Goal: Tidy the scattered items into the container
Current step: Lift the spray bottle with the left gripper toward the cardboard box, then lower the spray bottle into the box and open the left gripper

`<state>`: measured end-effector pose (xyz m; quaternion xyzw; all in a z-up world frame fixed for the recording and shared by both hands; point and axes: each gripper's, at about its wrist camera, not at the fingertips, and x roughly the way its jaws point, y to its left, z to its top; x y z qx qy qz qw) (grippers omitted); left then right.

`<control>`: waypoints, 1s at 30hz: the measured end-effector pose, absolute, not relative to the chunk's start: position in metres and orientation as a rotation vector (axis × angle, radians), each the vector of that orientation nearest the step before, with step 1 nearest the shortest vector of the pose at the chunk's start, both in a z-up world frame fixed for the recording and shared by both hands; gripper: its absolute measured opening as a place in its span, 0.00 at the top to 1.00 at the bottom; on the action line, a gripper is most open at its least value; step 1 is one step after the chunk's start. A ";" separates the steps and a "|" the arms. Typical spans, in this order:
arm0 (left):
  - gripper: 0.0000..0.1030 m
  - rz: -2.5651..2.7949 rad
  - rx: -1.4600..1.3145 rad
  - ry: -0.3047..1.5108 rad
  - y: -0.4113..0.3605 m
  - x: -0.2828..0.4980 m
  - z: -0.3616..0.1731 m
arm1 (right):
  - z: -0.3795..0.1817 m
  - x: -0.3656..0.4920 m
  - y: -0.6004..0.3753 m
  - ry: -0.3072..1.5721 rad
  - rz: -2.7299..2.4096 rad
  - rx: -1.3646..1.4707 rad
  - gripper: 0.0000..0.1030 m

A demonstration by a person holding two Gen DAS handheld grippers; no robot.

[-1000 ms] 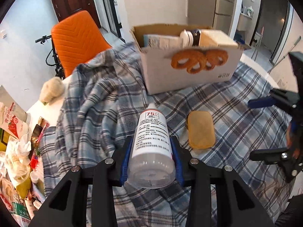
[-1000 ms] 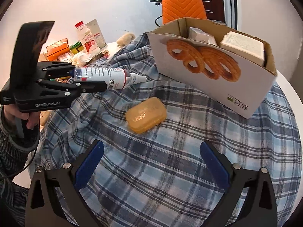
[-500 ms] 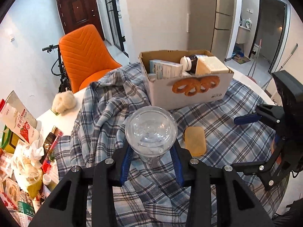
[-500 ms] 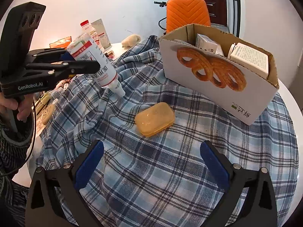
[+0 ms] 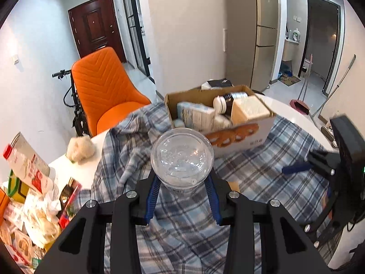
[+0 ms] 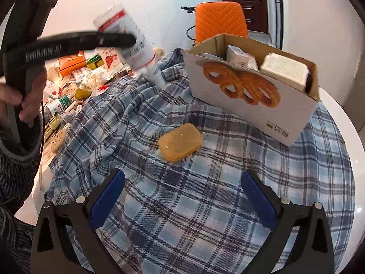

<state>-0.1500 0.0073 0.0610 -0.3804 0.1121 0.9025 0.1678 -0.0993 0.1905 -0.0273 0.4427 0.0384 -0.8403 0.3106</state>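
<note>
While left jaws clench a bottle [image 5: 182, 159] and right jaws gape, plaid cloth [image 6: 205, 194] covers the white table [image 6: 337, 118].

So the clear plastic bottle [image 5: 182, 159] with the white label and red print is hanging nozzle-down and tilted, up in the air above the plaid cloth, its round see-through base facing the left wrist view. The amber soap case [image 6: 180, 142] is lying flat and closed on the cloth, out in the open, near the box but not touching it. The cardboard box [image 6: 255, 105] with pretzel-looking pastries printed on its white side is sitting upright with its flaps open, already holding several cartons and a white-capped jar.
</note>
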 end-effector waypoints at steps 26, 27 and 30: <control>0.60 2.547 -1.046 0.275 0.072 -0.240 0.088 | 0.043 -0.171 0.224 -0.046 -2.542 0.968 0.36; 0.60 2.545 -1.062 0.265 0.072 -0.244 0.084 | 0.044 -0.179 0.225 -0.053 -2.546 0.976 0.44; 0.60 2.532 -1.107 0.234 0.072 -0.256 0.073 | 0.042 -0.200 0.225 -0.072 -2.528 1.021 0.60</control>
